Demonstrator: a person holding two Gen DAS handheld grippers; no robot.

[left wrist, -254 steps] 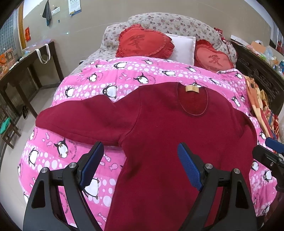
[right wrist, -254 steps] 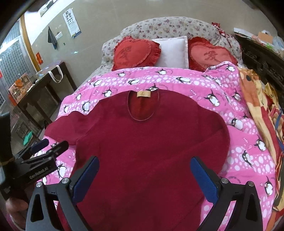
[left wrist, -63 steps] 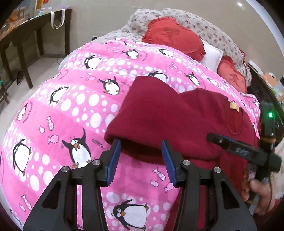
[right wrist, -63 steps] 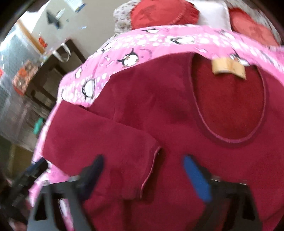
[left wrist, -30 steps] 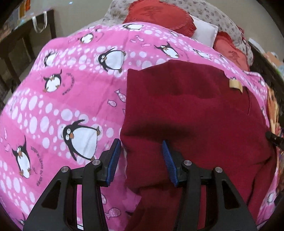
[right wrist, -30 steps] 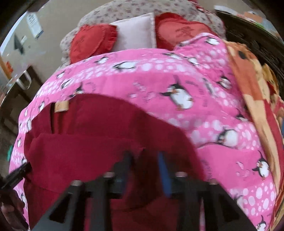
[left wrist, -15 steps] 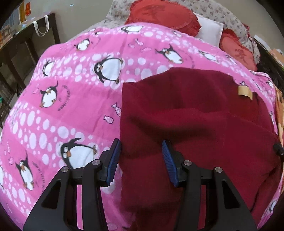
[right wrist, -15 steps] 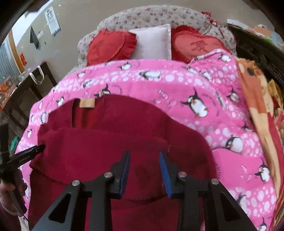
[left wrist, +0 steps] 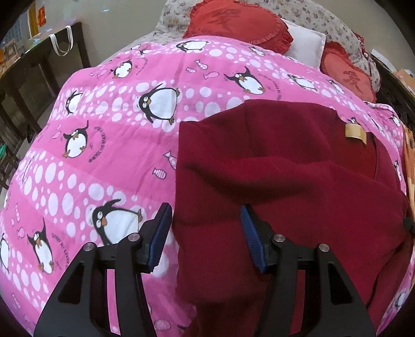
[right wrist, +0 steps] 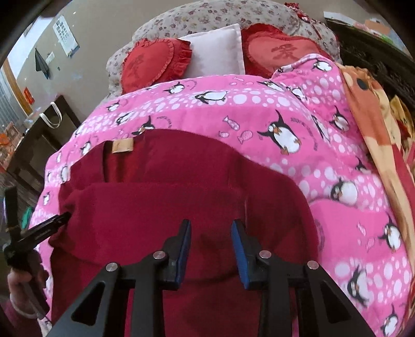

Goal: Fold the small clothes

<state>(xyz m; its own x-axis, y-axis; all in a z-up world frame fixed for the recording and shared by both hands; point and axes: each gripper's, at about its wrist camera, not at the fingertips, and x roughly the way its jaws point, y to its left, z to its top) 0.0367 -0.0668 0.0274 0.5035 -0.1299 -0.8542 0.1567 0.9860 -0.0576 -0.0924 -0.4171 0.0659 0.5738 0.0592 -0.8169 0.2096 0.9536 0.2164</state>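
One fuzzy maroon sweater (left wrist: 298, 181), sleeve-folded

A home bedroom: a bed (right wrist: 337, 207) under a pink penguin-print quilt (left wrist: 103, 155), with two red heart-shaped cushions (right wrist: 153, 64), a white pillow (right wrist: 218, 51) and a floral headboard (right wrist: 207, 15) at its head edge. A dark wooden side table (left wrist: 31, 77) stands by the wall, beside the bed.

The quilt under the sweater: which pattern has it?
Pink quilt with penguins and white dots; left wrist view.
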